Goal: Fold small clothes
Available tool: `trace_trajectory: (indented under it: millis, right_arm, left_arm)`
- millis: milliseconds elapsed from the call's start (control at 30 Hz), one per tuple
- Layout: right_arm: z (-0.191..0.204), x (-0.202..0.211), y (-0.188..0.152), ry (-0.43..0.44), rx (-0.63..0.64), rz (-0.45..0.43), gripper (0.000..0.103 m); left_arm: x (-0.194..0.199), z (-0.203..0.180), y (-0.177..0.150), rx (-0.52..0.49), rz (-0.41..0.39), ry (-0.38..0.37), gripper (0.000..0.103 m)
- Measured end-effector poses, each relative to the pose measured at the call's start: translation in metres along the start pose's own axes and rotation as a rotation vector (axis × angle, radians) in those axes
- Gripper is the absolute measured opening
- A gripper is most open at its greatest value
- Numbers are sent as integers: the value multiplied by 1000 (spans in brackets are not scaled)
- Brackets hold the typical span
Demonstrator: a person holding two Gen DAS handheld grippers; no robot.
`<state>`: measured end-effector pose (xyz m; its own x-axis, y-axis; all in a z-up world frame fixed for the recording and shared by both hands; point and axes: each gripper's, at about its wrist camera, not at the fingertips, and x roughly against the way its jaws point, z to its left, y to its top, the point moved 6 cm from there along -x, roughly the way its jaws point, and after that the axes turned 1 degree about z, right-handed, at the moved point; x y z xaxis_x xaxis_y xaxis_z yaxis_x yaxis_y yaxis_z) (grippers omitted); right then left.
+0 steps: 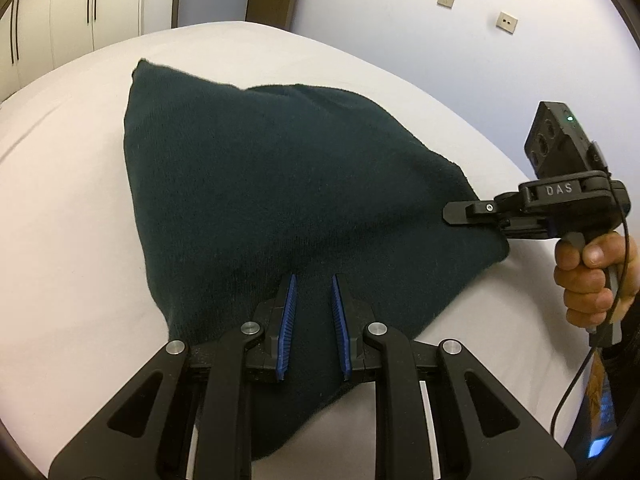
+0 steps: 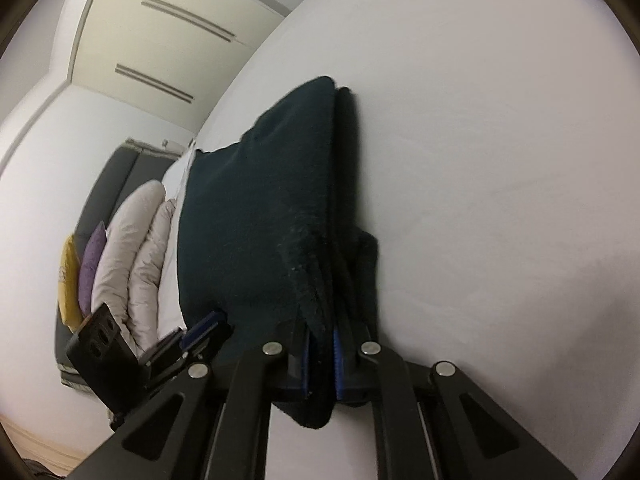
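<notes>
Dark knit garment on white bed, near edge raised. L gripper and R gripper each clamped on a corner, prob. to carry the edge over for a fold.

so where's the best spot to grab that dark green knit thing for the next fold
Probably at its corners, low and from the near edge. The dark green knit garment lies on the white bed with two near corners pulled up; the left hand-held gripper pinches the nearest one, the right hand-held gripper the side corner. The far corners lie flat and offer little to pinch.
</notes>
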<state>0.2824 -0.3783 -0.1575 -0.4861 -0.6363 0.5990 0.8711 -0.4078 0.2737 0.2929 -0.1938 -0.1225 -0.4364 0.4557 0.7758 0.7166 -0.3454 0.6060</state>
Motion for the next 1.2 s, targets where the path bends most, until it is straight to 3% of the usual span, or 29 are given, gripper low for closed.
trace_trajectory:
  millis: [233, 500, 667, 700, 733, 767, 833, 933, 1033, 1100, 1200]
  right_arm:
    - [-17, -3, 9, 46, -48, -19, 6]
    - [3, 6, 13, -64, 61, 30, 7]
    - [-10, 0, 11, 33, 37, 41, 8]
    - [-10, 6, 11, 26, 24, 32, 12]
    - [-10, 16, 9, -2, 17, 16, 32]
    - [-8, 30, 8, -86, 35, -24, 43]
    - [6, 48, 2, -179, 84, -90, 42]
    - [54, 55, -7, -47, 169, -121, 40]
    - [94, 16, -20, 14, 278, -21, 40]
    - [88, -15, -25, -3, 261, 49, 40]
    - [47, -35, -28, -62, 195, 65, 0]
  left_arm:
    - [4, 5, 1, 23, -37, -25, 18]
    - [0, 2, -9, -8, -41, -2, 18]
    - [-4, 5, -9, -15, -39, -27, 18]
    - [-3, 6, -9, -18, -44, -28, 18]
    - [0, 6, -10, -29, -56, -25, 18]
    - [0, 5, -11, -39, -58, -19, 18]
    - [-4, 7, -12, -38, -48, -5, 18]
    - [-12, 4, -8, -29, -43, 11, 18]
    - [-14, -1, -8, -50, -46, 34, 18]
    - [-13, -2, -8, -52, -42, 27, 18]
    - [5, 4, -20, -35, -53, 8, 18]
